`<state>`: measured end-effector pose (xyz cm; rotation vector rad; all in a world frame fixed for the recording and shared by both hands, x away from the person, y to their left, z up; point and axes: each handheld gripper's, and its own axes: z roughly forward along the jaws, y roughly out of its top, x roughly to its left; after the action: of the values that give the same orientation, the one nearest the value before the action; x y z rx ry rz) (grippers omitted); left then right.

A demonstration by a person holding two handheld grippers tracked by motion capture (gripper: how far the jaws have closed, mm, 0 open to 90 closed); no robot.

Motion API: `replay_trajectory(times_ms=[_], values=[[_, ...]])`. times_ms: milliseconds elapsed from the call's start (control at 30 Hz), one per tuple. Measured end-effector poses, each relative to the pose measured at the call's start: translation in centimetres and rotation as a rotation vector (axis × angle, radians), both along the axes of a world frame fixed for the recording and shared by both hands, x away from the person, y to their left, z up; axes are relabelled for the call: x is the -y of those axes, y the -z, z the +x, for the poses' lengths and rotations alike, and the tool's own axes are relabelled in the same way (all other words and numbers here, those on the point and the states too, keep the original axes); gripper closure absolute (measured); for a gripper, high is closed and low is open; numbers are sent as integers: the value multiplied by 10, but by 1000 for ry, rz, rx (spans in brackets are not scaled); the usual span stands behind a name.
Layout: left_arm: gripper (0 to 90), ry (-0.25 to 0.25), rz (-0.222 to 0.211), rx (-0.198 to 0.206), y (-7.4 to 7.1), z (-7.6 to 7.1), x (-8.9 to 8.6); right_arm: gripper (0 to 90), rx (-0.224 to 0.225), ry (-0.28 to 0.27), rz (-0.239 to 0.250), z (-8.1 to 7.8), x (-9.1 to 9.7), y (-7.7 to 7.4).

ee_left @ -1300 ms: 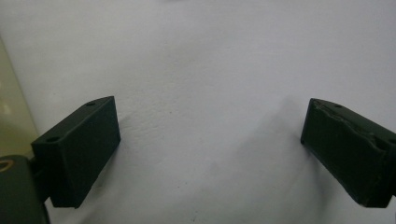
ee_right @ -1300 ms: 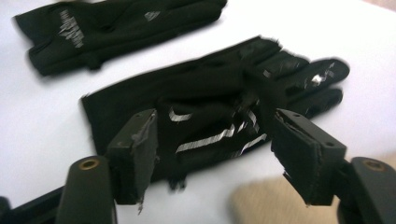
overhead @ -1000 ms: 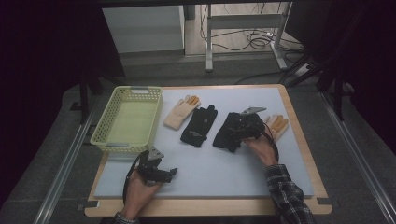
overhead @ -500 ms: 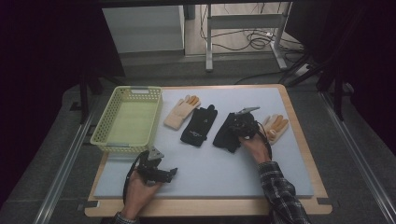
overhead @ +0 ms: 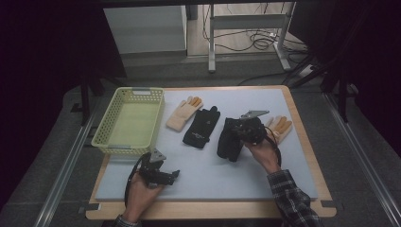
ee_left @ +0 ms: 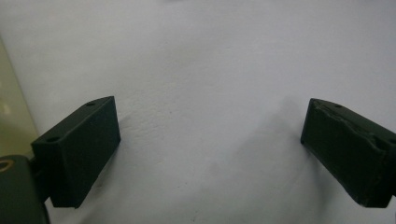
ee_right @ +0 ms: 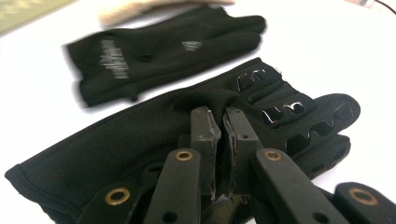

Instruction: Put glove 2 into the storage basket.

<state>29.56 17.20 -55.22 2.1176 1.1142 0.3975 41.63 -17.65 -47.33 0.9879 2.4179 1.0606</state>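
The table (overhead: 302,179) carries a yellow basket (overhead: 130,120) at its left edge. Right of the basket lie a tan glove (overhead: 183,113), then a plain black glove (overhead: 202,126), then the padded black glove (overhead: 231,139) I work on, with another tan glove (overhead: 280,127) just beyond it. My right gripper (ee_right: 220,135) has just been closing and now pinches that padded glove's fabric. My left gripper (ee_left: 210,149) rests near the basket's front corner, jaws wide, nothing between them.
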Motion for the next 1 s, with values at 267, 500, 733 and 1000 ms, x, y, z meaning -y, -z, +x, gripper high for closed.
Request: replay_trajectory(times_ms=[267, 500, 733, 1000], values=[[50, 1, 1, 1, 0, 0, 0, 825, -30, -100, 8, -56, -18, -6], [50, -1, -1, 0, 0, 0, 0, 730, -60, -154, 14, -74, -29, 27], [50, -1, -1, 0, 0, 0, 0, 505, -66, -150, 114, -53, -24, 18], [51, -1, -1, 0, 0, 0, 0, 483, -50, -124, 97, -8, -47, 15]])
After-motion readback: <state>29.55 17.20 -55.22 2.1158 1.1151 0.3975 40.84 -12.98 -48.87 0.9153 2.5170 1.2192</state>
